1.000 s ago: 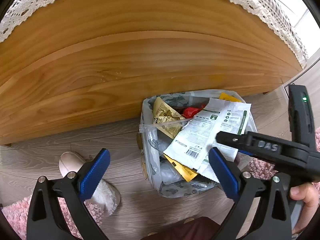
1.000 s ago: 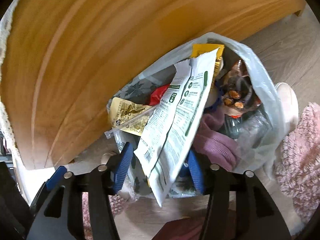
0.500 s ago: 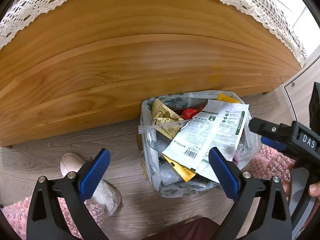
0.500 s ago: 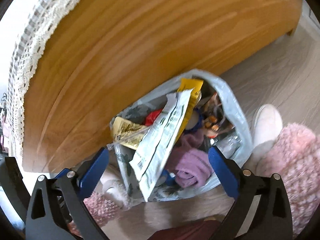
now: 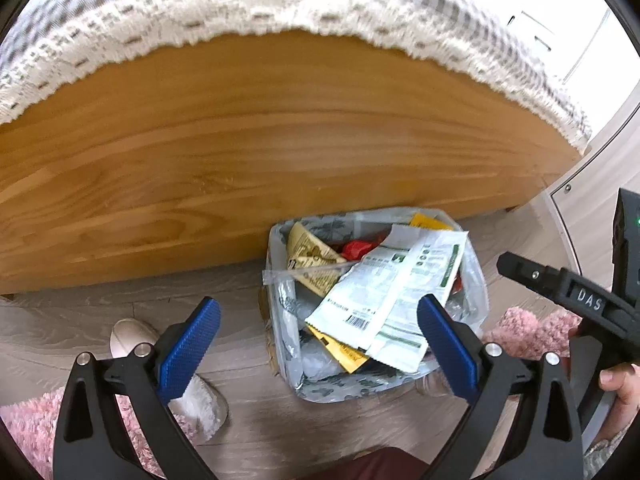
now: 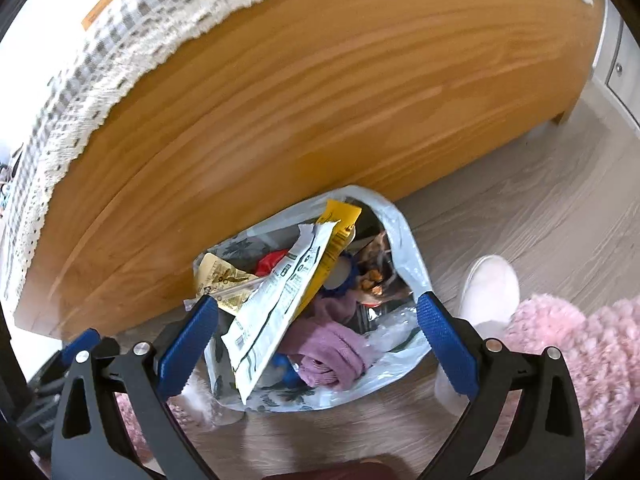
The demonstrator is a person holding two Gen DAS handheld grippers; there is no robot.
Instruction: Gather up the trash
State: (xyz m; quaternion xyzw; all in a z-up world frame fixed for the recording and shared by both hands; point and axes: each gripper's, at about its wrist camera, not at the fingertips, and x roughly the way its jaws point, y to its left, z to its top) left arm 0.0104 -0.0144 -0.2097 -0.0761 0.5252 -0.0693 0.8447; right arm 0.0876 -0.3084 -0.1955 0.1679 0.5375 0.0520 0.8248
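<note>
- The trash bag [image 6: 404, 248] stands on the floor against the wooden bed side [image 6: 320, 100], its mouth open and stuffed past the rim. Everything below is placed relative to that bag.
- The right gripper [image 6: 318, 344] hangs above the bag's near edge, its jaws having just spread wide; nothing is between the pads, and the white wrapper [image 6: 272, 316] lies loose on top of the heap.
- The left gripper [image 5: 318, 344] hovers over the same near edge, jaws also apart and empty.
- Likely trouble: the white wrapper leans across the pile with its lower end sticking out over the bag's near rim. It looks unsupported, so a nudge from either gripper, or its own stiffness, could tip it out onto the floor.
- The yellow packet [image 6: 340, 236] stands upright at the bag's far side, against the bed. It too could topple out if the bag is jostled.
- The bag is thin plastic and seems to stand only because of its contents. Pulling one rim could collapse it or spill the purple cloth [image 6: 332, 348] near the front.
- A white slipper [image 6: 490, 292] and pink rug [image 6: 576, 352] lie just to the bag's right. Anything that falls there may hide in the pile of the rug.
- With both grippers crowding one small opening, they could knock each other.
</note>
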